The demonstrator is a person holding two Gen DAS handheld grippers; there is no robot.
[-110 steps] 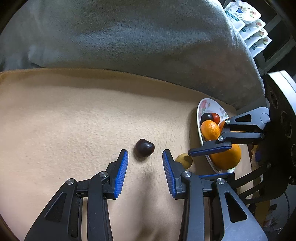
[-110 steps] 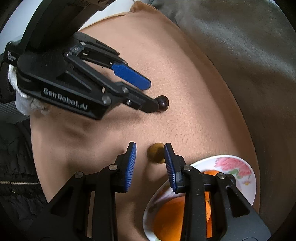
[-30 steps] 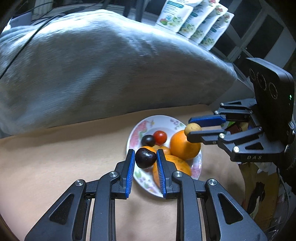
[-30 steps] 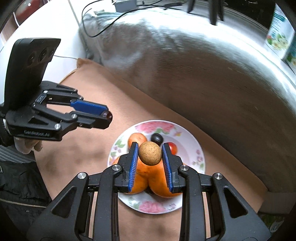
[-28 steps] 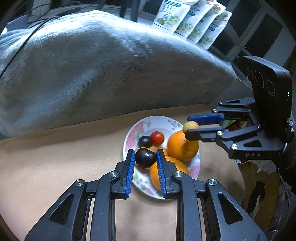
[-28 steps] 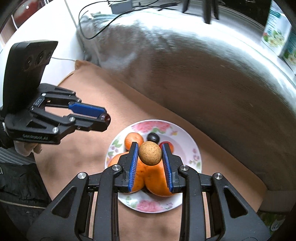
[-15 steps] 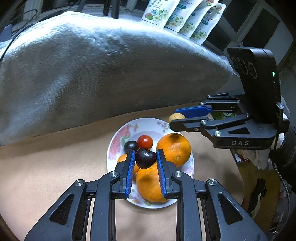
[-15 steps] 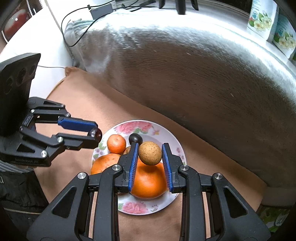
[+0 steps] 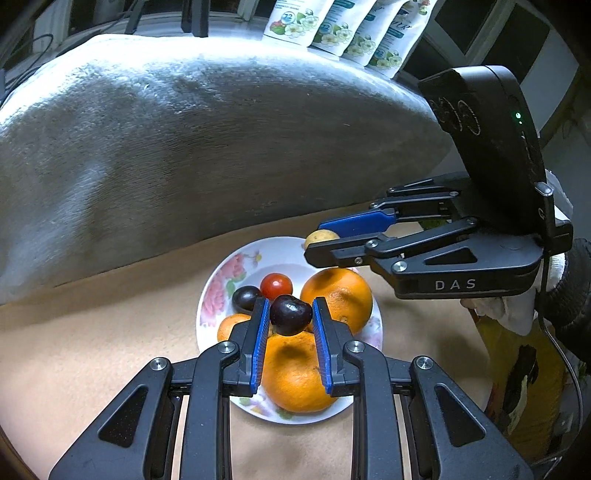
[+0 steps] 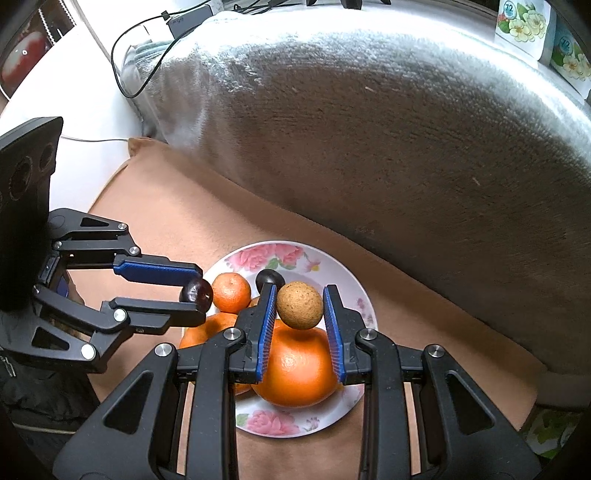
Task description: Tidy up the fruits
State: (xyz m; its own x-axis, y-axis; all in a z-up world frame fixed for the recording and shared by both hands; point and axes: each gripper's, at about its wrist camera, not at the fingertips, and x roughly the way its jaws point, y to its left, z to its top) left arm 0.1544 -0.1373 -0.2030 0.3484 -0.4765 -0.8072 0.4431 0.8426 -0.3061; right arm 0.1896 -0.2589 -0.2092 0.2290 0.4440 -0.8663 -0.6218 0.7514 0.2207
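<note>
A white flowered plate (image 9: 236, 266) (image 10: 343, 269) on the tan blanket holds large oranges (image 9: 338, 295) (image 10: 295, 369), a small tangerine (image 10: 232, 291), a red cherry tomato (image 9: 276, 286) and a dark plum (image 9: 245, 297). My left gripper (image 9: 290, 317) is shut on a dark cherry-like fruit (image 9: 290, 314) and holds it above the plate; it also shows in the right wrist view (image 10: 195, 291). My right gripper (image 10: 299, 306) is shut on a round brown fruit (image 10: 299, 304), above the plate's big orange; it shows in the left wrist view (image 9: 325, 238).
A large grey plush cushion (image 9: 184, 140) (image 10: 406, 129) rises behind the plate. Flowered pouches (image 9: 343, 29) stand on the ledge behind it. A cable and charger (image 10: 155, 44) lie at the far left. A yellow patterned bag (image 9: 524, 376) sits beyond the blanket's right edge.
Both grippers picked their fruits off the blanket earlier. Over the last second both have moved in over the plate, fruits still held; the plate now sits lower and nearer in both views.
</note>
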